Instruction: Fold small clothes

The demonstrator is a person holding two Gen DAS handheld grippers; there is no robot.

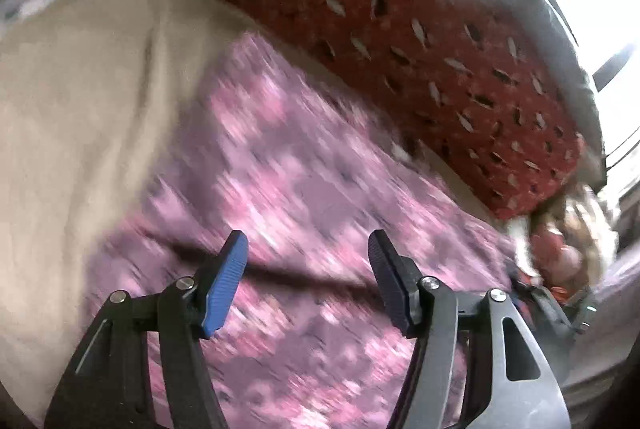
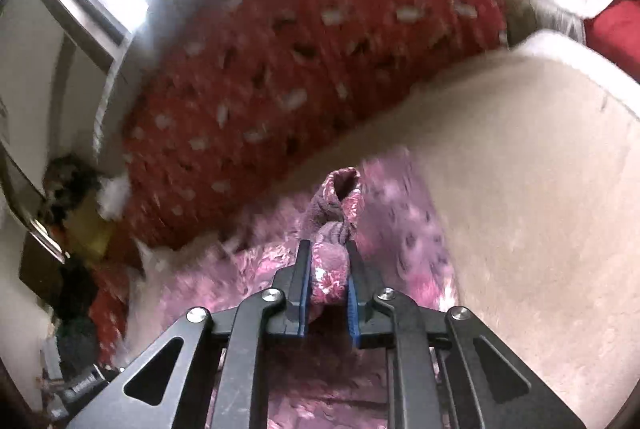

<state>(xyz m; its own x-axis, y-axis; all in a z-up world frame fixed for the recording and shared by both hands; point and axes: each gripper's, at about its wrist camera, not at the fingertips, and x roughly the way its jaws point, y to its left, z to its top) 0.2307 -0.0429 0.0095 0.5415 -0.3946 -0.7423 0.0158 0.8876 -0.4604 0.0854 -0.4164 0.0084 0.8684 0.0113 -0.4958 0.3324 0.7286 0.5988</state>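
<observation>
Red patterned cushion [image 1: 400,29] behind pink cloth [image 2: 332,269] in right tongs [image 2: 329,269]; left tongs [image 1: 308,269] wide.

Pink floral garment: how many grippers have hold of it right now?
1. The right gripper is shut on a bunched fold of the pink floral garment; the left gripper hangs open above it, gripping nothing.

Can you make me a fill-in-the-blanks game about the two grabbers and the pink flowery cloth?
1. The right gripper has its fingers closed on a bunch of the ____ flowery cloth.
2. The left gripper has its fingers ____, with nothing between them.
3. The red cushion has ____ flecks.
4. Next to the pink cloth lies a plain ____ fabric.

Missing words: pink; open; white; cream
</observation>
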